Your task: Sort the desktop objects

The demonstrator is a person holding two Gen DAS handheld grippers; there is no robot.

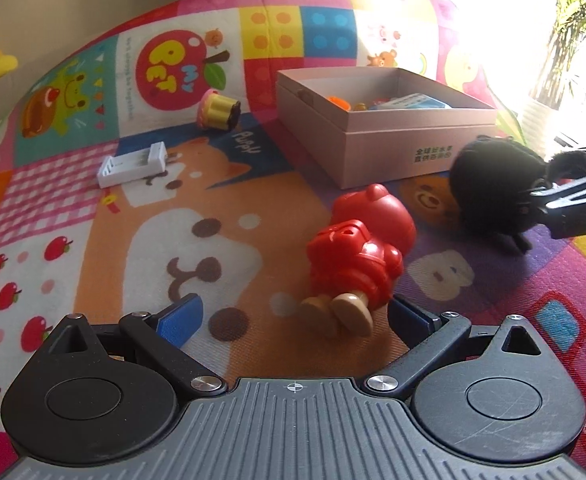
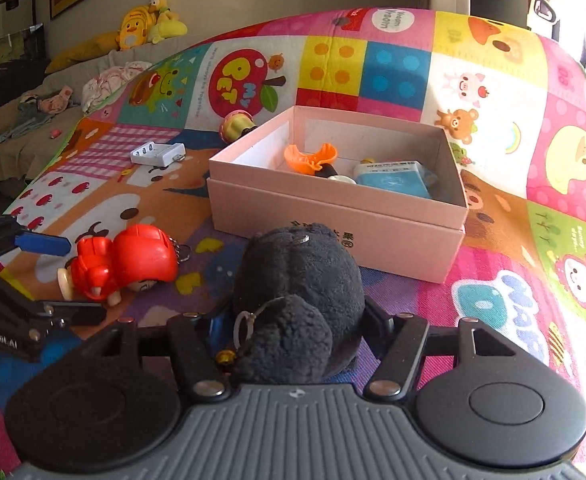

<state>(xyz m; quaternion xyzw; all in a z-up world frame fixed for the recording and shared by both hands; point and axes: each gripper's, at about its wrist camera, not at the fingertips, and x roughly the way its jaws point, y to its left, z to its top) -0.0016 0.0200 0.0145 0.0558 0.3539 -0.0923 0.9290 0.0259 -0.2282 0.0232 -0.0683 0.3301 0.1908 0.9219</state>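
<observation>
The right tool [image 2: 293, 324] is pinching a black fluffy toy [image 2: 301, 280] at its lower part, with one blue pad on each side. The toy sits just in front of the pink box [image 2: 333, 216], near the box's front wall. It is held that way, I think, so it can be lifted over the wall and dropped inside.

The box stands on a colorful play mat [image 2: 493, 120], toward the far right part of it. Its top is open, so things can go in from above. Already inside are an orange piece [image 2: 311, 156] and a blue and white pack [image 2: 393, 178].

The left tool [image 1: 293, 316] is spread wide. A red toy figure [image 1: 357, 256] lies on its side on the mat, with its tan feet between the two blue pads. The pads do not squeeze it. I think the tool is lined up with the feet because they are the narrow part and easy to grab.

Farther off on the mat, a white plastic case [image 1: 133, 164] lies flat, and a yellow and pink cupcake toy [image 1: 217, 110] lies tipped over near the box's left corner. Both look like they are waiting for their turn.
</observation>
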